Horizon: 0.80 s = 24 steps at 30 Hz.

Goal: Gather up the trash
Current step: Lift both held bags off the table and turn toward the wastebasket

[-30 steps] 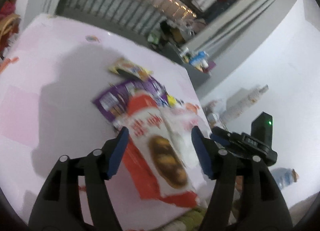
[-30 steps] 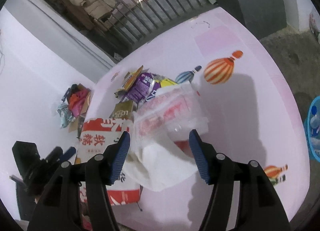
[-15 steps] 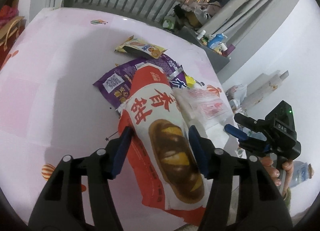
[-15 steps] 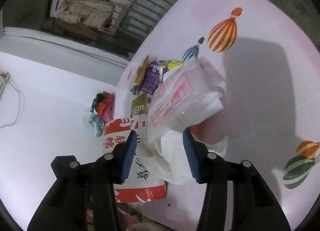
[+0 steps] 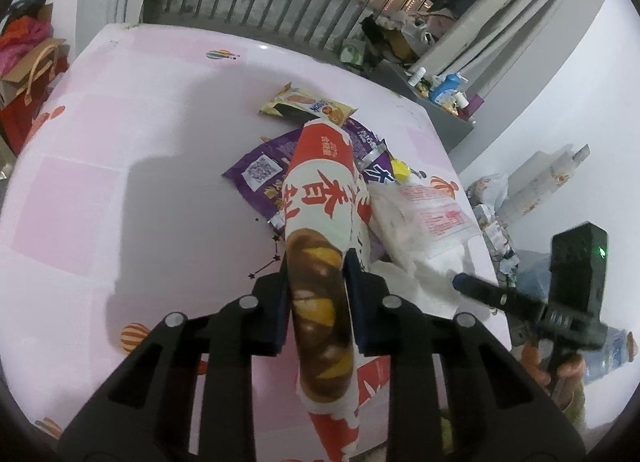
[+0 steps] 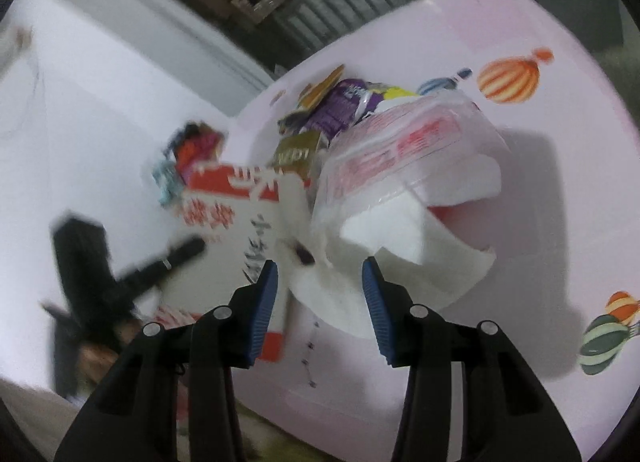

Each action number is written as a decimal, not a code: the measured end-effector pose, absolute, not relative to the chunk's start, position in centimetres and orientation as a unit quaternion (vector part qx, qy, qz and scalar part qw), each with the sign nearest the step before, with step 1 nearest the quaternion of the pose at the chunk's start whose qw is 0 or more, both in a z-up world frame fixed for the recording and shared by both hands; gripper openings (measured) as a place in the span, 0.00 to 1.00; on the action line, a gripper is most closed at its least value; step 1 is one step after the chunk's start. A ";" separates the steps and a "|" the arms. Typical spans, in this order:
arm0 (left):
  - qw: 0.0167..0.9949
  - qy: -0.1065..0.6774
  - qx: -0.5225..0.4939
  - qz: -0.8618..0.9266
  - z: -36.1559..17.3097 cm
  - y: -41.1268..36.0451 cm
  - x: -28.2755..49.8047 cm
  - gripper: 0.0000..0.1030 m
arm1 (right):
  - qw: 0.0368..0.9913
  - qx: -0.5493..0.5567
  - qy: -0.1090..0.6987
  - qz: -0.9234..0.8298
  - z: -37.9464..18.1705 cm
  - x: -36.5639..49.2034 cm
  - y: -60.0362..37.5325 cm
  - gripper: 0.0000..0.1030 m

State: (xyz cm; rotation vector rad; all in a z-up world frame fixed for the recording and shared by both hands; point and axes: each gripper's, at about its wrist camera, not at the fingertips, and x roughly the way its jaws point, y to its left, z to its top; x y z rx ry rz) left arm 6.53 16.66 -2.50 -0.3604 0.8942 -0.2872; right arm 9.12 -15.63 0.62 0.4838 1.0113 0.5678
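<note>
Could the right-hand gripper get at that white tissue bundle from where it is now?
Probably yes. The right gripper points straight at the white tissue bundle, whose near edge already lies between its pads, which do not look pressed on it. Nothing blocks the way.

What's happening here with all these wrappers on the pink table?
A person is clearing snack trash off the table with a two-finger gripper in each hand. The left gripper is closing its jaws on a red-and-white bread wrapper, which bulges up between them. The right gripper has its jaws around the edge of a crumpled white plastic bag. Purple and yellow wrappers lie in the pile behind.
</note>
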 end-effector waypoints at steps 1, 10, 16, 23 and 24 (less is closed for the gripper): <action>0.877 0.428 -0.170 -0.135 -2.5 16.6 6.4 0.21 | 0.821 0.195 0.467 0.264 0.9 8.5 -15.0 0.43; 0.887 0.417 -0.149 -0.131 -2.1 15.9 6.0 0.20 | 0.882 -0.048 0.399 0.245 0.7 5.4 -9.9 0.43; 0.889 0.414 -0.150 -0.127 -2.2 15.9 5.8 0.20 | 0.876 -0.077 0.417 0.229 -1.5 6.2 -8.5 0.43; 0.889 0.412 -0.155 -0.125 -2.2 16.0 5.8 0.20 | 0.879 -0.020 0.428 0.208 -1.5 7.2 -10.3 0.13; 0.889 0.411 -0.157 -0.126 -2.2 16.0 5.8 0.20 | 0.878 -0.006 0.432 0.206 -1.6 7.5 -10.8 0.08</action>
